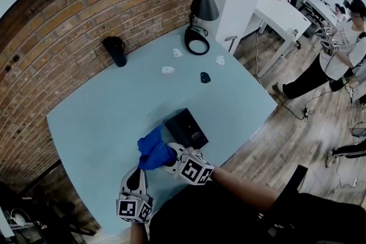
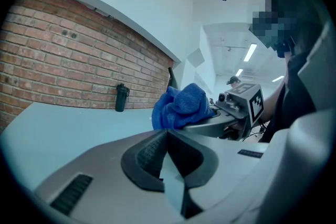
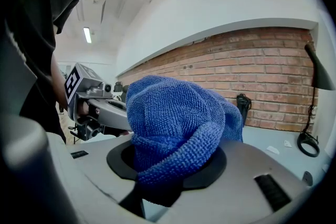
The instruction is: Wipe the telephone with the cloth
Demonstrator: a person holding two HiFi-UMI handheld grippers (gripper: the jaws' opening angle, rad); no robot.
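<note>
The telephone (image 1: 186, 127) is a black, boxy set on the pale blue table (image 1: 103, 117), near its front edge. Just left of it is a bunched blue cloth (image 1: 153, 150), with my right gripper (image 1: 164, 158) shut on it; whether cloth and telephone touch is unclear. In the right gripper view the cloth (image 3: 176, 123) bulges out of the right gripper (image 3: 173, 168) and hides most of what lies ahead. My left gripper (image 1: 139, 173) is close below the cloth, and it (image 2: 167, 134) is shut and empty. From there the cloth (image 2: 181, 106) is straight ahead.
A black bottle (image 1: 116, 51) stands by the brick wall. A black desk lamp (image 1: 201, 3) with a ring base (image 1: 197, 41) is at the far corner. Small white bits (image 1: 167, 70) and a dark piece (image 1: 205, 77) lie mid-table. A person (image 1: 343, 48) stands far right.
</note>
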